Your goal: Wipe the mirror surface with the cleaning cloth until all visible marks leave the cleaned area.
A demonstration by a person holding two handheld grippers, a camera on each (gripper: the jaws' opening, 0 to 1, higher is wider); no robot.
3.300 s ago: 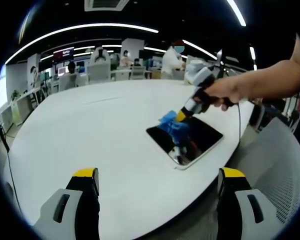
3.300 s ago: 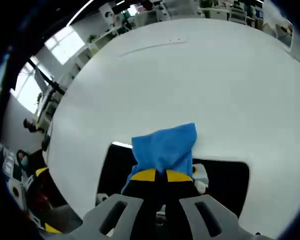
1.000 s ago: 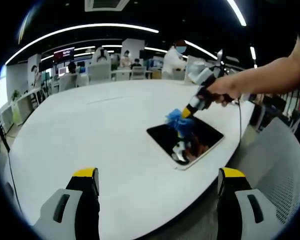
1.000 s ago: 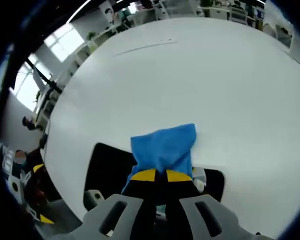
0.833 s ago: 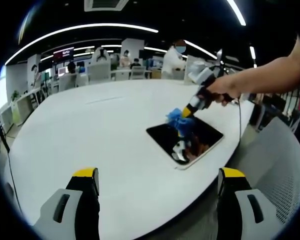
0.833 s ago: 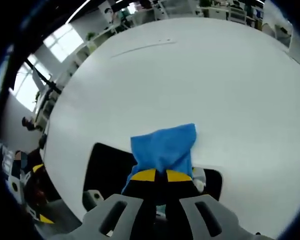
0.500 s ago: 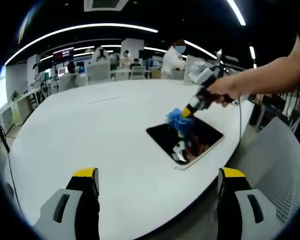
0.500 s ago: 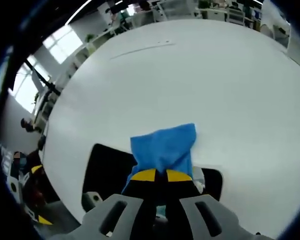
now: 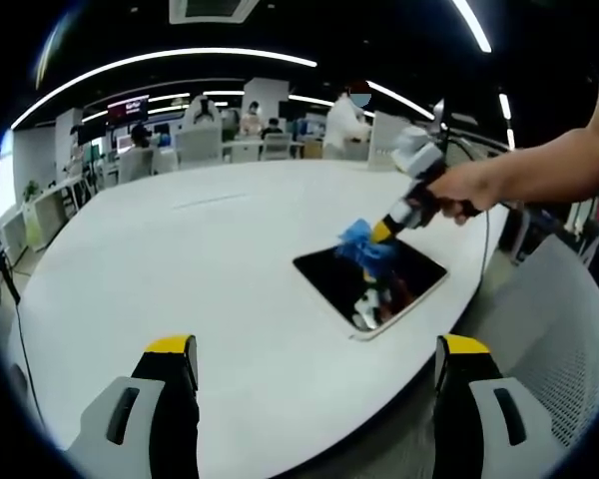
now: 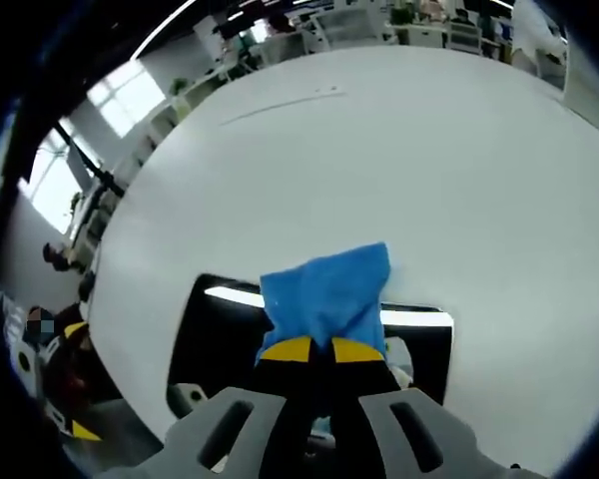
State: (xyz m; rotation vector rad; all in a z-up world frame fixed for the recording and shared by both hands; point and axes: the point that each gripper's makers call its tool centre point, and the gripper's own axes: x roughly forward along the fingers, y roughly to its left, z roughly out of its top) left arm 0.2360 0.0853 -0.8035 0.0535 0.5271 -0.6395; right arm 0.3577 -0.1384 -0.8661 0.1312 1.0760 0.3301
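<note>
The right gripper [image 10: 312,349], yellow-tipped jaws clamped together, pinches a soft blue cleaning cloth [image 10: 325,294] that bunches out ahead of its tips. Under the cloth and spreading to both sides of the jaws lies the flat, dark rectangular mirror [image 10: 218,334] on the white round table [image 10: 379,150]. In the left gripper view the right gripper [image 9: 386,228] presses the cloth [image 9: 363,244] onto the mirror's [image 9: 329,277] far edge. The left gripper [image 9: 313,361] hangs well short of the mirror, jaws spread wide and empty. The cloth looks light and limp, best held by a gathered fold. The mirror seems thin, rigid, slick and breakable, so it wants gentle pressure; it may slide on the table.
</note>
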